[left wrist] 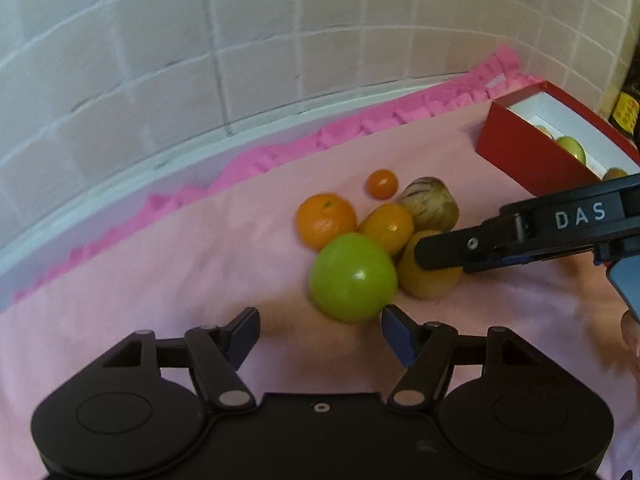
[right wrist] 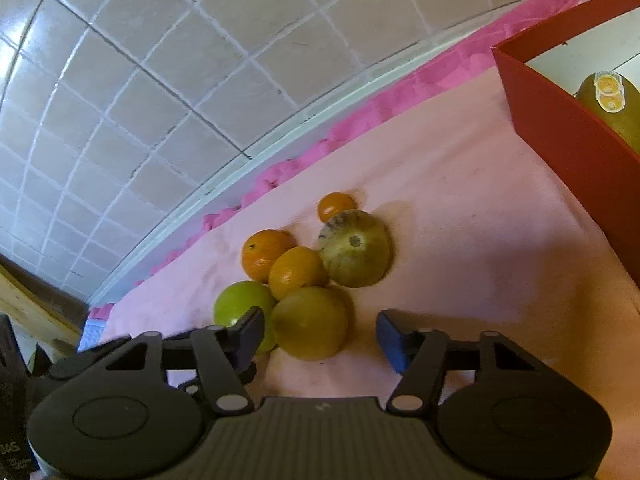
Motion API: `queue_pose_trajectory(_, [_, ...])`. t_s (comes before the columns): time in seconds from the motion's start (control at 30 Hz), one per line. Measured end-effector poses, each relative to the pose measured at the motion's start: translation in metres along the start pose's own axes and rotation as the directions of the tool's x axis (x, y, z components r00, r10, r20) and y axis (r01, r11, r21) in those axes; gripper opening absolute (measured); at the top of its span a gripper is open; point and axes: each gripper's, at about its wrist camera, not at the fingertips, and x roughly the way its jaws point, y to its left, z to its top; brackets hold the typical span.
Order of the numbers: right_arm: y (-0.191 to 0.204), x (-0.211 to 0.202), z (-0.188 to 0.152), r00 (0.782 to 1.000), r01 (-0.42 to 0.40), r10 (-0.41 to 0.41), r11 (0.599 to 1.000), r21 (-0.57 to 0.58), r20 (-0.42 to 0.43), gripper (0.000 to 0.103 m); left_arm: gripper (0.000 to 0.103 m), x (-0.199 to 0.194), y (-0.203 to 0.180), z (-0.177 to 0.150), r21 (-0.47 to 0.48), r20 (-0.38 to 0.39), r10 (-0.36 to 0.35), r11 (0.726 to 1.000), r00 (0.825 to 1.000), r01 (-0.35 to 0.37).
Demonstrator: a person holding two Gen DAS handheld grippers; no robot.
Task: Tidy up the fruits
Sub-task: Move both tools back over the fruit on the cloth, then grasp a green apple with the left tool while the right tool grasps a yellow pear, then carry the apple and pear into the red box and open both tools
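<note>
Left gripper [left wrist: 318, 330] jaws open behind green apple [left wrist: 352, 278], right gripper [right wrist: 320, 334] jaws open, straddling yellow fruit [right wrist: 310, 322] untouched, pink-clothed bench [left wrist: 160, 264]

Pale square-tiled wall [left wrist: 168, 52] with light grout behind the worktop, glare on the tiles at far left in the right wrist view. White strip [right wrist: 224, 196] along the wall's foot. Worktop covered by a pale pink cloth [left wrist: 168, 264], brighter pink ruffled border [left wrist: 360, 128] at its back edge. Brown wooden surface [right wrist: 28, 308] past the left end.

Fruit cluster [right wrist: 304, 276] packed tight; pink cloth [right wrist: 460, 208] open beside it.
</note>
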Motion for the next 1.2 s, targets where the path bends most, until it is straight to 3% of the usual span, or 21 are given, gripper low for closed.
queue_pose_trajectory(0.27, [-0.013,0.002,0.003,0.999,-0.045,0.045,0.997,0.070,0.005,0.060,0.080,0.018,-0.004,0.013,0.056,0.004,-0.038,0.998,0.999,0.037])
queue_pose_trajectory(0.37, [-0.012,0.005,0.003,0.999,-0.045,0.044,0.996,0.076,0.009,0.057,0.062,0.021,-0.002,0.012,0.053,0.020,-0.090,0.995,0.996,0.088])
queue_pose_trajectory(0.4, [-0.012,0.005,0.004,0.999,-0.046,0.046,0.996,0.076,0.010,0.055,0.062,0.020,-0.003,0.011,0.061,0.026,-0.094,0.994,0.995,0.092])
queue_pose_trajectory(0.53, [-0.013,0.008,0.005,0.996,-0.084,0.083,0.991,0.107,0.007,0.043,0.061,0.018,-0.004,0.005,0.067,0.048,-0.077,0.995,0.996,0.073])
queue_pose_trajectory(0.97, [-0.019,0.003,0.003,0.991,-0.137,0.135,0.974,0.182,0.024,0.041,0.061,-0.002,0.011,0.004,-0.010,0.068,-0.016,1.000,0.998,0.016])
queue_pose_trajectory(1.2, [-0.013,-0.031,0.011,0.972,-0.229,0.211,0.950,0.214,0.105,0.040,0.061,-0.040,0.023,0.015,-0.076,0.111,0.067,0.995,0.992,-0.059])
